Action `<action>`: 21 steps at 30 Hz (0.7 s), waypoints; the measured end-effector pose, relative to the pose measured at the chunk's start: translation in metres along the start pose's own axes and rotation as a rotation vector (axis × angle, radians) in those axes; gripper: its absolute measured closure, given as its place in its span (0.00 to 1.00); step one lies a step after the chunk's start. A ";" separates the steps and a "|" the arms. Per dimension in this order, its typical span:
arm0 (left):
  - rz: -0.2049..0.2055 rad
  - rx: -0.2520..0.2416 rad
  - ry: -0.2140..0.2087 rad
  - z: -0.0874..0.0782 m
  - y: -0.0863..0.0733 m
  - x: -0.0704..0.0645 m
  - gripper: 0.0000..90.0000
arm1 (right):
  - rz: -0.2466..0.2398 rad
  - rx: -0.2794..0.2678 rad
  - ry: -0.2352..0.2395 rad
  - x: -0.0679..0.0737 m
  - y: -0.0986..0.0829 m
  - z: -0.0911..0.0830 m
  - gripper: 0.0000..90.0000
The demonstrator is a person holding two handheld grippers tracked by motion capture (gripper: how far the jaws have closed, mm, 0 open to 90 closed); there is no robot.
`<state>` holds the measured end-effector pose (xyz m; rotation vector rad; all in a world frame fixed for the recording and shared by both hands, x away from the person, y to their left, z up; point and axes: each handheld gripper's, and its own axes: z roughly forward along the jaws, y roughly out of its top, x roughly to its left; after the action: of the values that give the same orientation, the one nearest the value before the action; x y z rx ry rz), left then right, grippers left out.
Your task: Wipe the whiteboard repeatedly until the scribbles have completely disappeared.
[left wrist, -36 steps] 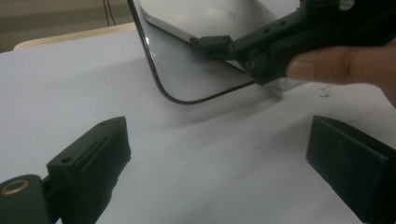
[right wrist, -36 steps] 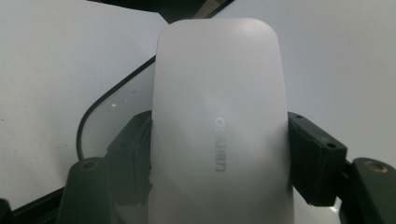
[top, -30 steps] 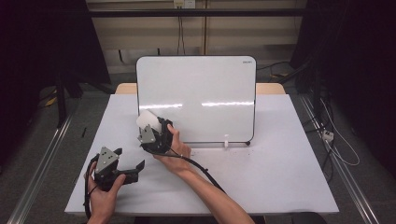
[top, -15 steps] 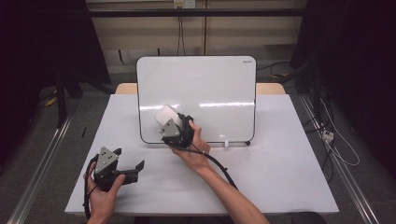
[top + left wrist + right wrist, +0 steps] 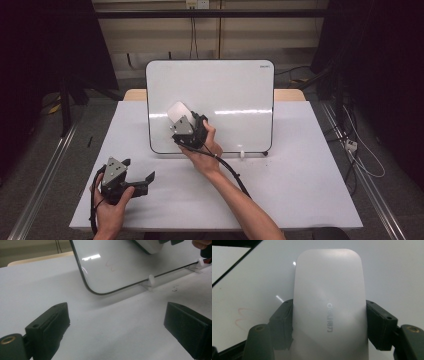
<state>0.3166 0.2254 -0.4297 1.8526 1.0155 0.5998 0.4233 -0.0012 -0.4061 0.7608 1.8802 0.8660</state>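
1. High view: the right claw (image 5: pixel 181 121) holds a white eraser (image 5: pixel 177 111) against the lower left part of the upright whiteboard (image 5: pixel 235 95), which stands on small white feet on the white worktop (image 5: pixel 300 165). The left claw (image 5: pixel 142 180) rests low on the worktop near its front left corner, well apart from the board.
2. Left gripper view: its two black jaws stand wide apart with nothing between them; a faint red mark (image 5: pixel 113 265) shows on the board near its rounded corner.
3. Right gripper view: the jaws clamp both long sides of the eraser (image 5: pixel 329 307), a smooth, white, rounded-cornered block with pale grey lettering, lying against the board.
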 end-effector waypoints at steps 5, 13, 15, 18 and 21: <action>0.001 0.000 -0.001 0.000 0.000 0.000 0.07 | -0.019 -0.010 0.000 0.012 0.006 0.004 0.35; 0.011 0.004 0.000 0.000 0.000 0.000 0.07 | -0.173 0.004 0.069 0.030 0.002 0.001 0.35; 0.003 0.004 -0.002 0.001 0.000 -0.001 0.07 | -0.183 0.007 0.077 0.033 0.001 0.001 0.35; 0.014 0.007 -0.001 0.001 0.000 -0.001 0.07 | -0.181 0.002 0.075 0.037 0.001 0.001 0.35; 0.009 0.007 -0.003 0.001 0.000 -0.001 0.07 | -0.200 0.005 0.091 0.043 0.000 0.001 0.35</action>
<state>0.3170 0.2236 -0.4300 1.8648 1.0093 0.5997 0.4070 0.0324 -0.4266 0.5325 2.0007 0.7806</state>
